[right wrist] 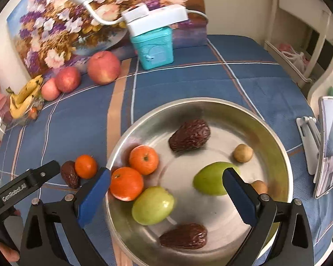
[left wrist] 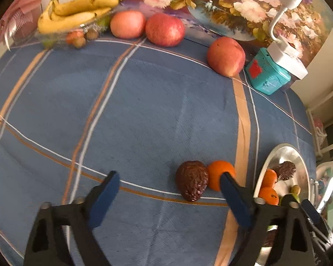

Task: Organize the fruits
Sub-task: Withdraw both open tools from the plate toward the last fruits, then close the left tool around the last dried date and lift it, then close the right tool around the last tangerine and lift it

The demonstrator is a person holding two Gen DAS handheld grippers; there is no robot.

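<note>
Left gripper (left wrist: 168,184): jaws spread, nothing between them, over bare blue checked cloth in the lower half of the left wrist view. The remaining loose fruit, 1 brown date (left wrist: 192,180) and 1 orange (left wrist: 221,175), lies touching at lower right of that view, on the bench (left wrist: 144,110) just beside the steel bowl (right wrist: 284,166). Right gripper (right wrist: 166,181): jaws spread, empty, above the bowl.

Risks, as judged:
- The date and orange touch, so closing on 1 may nudge the other and let it roll
- The left gripper's right finger already overlaps the orange and could knock it
- A dropped fruit could strike those in the bowl

Bowl count: 2 oranges, 2 green fruits, 2 dates, 2 small tan fruits. Upper edge of bench: 3 apples (left wrist: 165,30), 1 banana bunch (left wrist: 75,11)
</note>
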